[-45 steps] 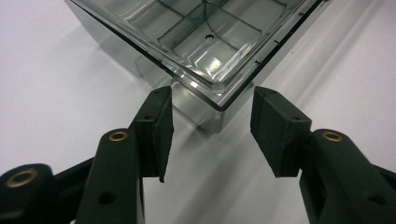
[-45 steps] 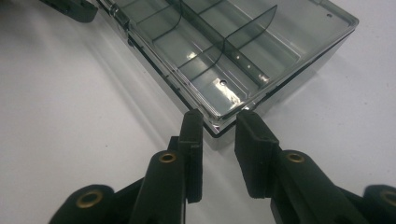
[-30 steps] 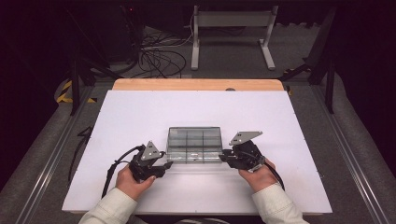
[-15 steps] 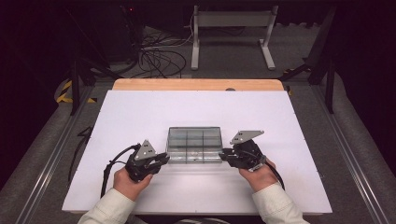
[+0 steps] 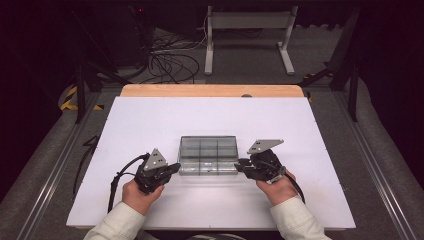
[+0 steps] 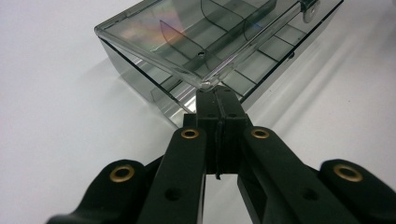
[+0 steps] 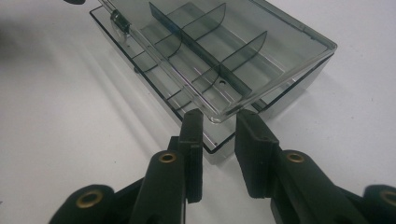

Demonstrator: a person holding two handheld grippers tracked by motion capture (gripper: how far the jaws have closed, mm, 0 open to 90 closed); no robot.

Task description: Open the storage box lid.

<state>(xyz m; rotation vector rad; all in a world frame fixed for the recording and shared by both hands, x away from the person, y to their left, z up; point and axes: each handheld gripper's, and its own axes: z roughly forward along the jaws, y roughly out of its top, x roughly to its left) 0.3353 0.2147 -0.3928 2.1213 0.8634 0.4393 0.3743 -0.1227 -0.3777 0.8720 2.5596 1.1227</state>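
A clear plastic compartment box (image 5: 208, 155) lies on the white table (image 5: 150, 125). Its lid (image 6: 187, 42) stands slightly raised off the base. My left gripper (image 5: 175, 167) is at the box's near left corner. Its jaws have just been closing and are now shut, pad against pad (image 6: 218, 95), with the tips under the lid's corner and nothing between them. My right gripper (image 5: 239, 167) is at the near right corner. Its jaws stand partly closed, and the corner of the box (image 7: 224, 46) sits between the fingertips (image 7: 217, 123).
A wooden strip (image 5: 210, 90) runs along the table's far edge. Beyond it are cables (image 5: 165, 60) on the floor and a grey metal stand (image 5: 247, 35). Metal rails (image 5: 55, 170) flank the table. White tabletop surrounds the box.
The left gripper's jaws have closed from open to fully shut at the box's left corner. The right gripper and the box have stayed put.
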